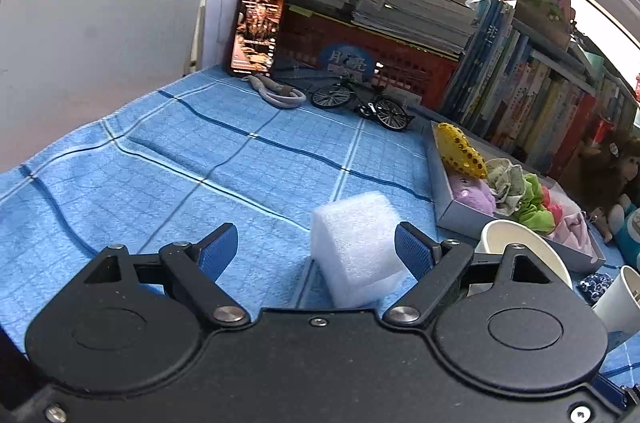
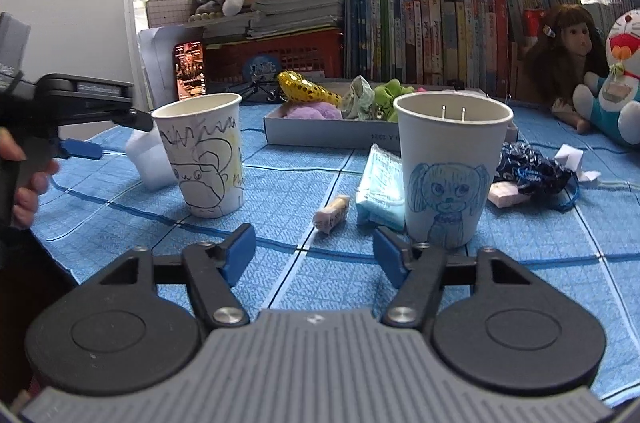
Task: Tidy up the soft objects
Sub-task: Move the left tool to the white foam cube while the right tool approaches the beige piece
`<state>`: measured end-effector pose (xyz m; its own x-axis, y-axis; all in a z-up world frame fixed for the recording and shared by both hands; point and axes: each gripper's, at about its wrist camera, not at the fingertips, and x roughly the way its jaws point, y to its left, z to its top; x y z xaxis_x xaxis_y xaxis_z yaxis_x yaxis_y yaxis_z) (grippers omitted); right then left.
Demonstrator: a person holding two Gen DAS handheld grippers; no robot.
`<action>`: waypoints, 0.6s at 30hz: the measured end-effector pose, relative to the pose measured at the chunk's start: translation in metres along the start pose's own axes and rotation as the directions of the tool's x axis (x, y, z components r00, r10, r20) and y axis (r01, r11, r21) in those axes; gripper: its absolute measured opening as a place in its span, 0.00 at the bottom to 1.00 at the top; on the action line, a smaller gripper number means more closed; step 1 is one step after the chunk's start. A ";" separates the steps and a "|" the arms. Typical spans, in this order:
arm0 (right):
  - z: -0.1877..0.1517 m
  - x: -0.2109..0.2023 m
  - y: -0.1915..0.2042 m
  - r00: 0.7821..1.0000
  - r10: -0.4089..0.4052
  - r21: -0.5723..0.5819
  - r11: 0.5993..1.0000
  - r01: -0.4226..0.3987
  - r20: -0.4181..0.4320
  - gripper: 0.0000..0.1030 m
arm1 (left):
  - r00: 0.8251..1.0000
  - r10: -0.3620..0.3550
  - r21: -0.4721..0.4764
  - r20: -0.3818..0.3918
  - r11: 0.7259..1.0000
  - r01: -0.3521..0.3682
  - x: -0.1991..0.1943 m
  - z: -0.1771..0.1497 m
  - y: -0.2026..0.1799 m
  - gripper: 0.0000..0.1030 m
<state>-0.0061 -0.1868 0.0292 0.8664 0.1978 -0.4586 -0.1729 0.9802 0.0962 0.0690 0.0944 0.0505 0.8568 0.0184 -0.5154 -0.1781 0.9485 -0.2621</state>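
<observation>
Blue checked cloth (image 1: 168,159): covers the counter, creased on the near left side.
White foam block (image 1: 354,247): on the cloth, inside the left tool's span, right pad touching or almost touching its right face; wide gap to the left pad.
Left tool (image 1: 316,249): jaws spread wide, nothing gripped. Seen also from the right wrist view (image 2: 90,137), held in a hand (image 2: 28,183) at the left edge, foam block (image 2: 148,159) just beyond its tip.
Right tool (image 2: 314,255): jaws apart, empty, only cloth between the pads; low over the near cloth.
Scribbled paper cup (image 2: 208,155): upright, left of centre, just in front of the foam block.
Dog-drawing paper cup (image 2: 450,167): upright, just beyond the right pad; two metal prongs visible inside the rim.
Small pink and yellow piece (image 2: 332,213): lying on the cloth between the two cups.
Pale blue packet (image 2: 380,187): lying against the left side of the dog cup.
Grey tray (image 2: 320,135): behind the cups; holds yellow sequin item (image 2: 308,89), purple plush (image 2: 312,111), green scrunchie (image 2: 390,91).
Dark blue fabric bundle (image 2: 532,167): right of the dog cup, on the cloth.
Back edge: phone (image 1: 256,31) propped upright, model bicycle (image 1: 360,99), row of books (image 2: 440,23), doll (image 2: 572,55).
</observation>
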 end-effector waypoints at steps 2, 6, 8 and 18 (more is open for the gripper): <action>-0.001 0.002 -0.001 1.000 -0.004 0.013 1.000 0.004 0.000 0.66 | 1.000 0.010 -0.001 0.004 1.000 -0.010 -0.003 -0.002 0.004 0.82; -0.001 0.006 -0.001 1.000 -0.009 0.030 1.000 0.009 0.002 0.62 | 1.000 0.030 -0.015 0.000 0.999 -0.030 -0.008 -0.005 0.015 0.82; 0.000 0.008 0.000 1.000 -0.008 0.037 0.999 0.008 0.002 0.61 | 0.999 0.040 -0.014 0.004 0.999 -0.040 -0.009 -0.006 0.020 0.82; 0.004 0.018 0.005 1.000 -0.021 0.053 0.998 0.020 0.008 0.53 | 0.996 0.090 -0.050 0.000 0.995 -0.090 -0.013 -0.010 0.038 0.82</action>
<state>0.0104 -0.1781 0.0251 0.8736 0.1774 -0.4531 -0.1300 0.9824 0.1339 0.0464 0.1272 0.0389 0.8373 0.1038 -0.5369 -0.2786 0.9258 -0.2555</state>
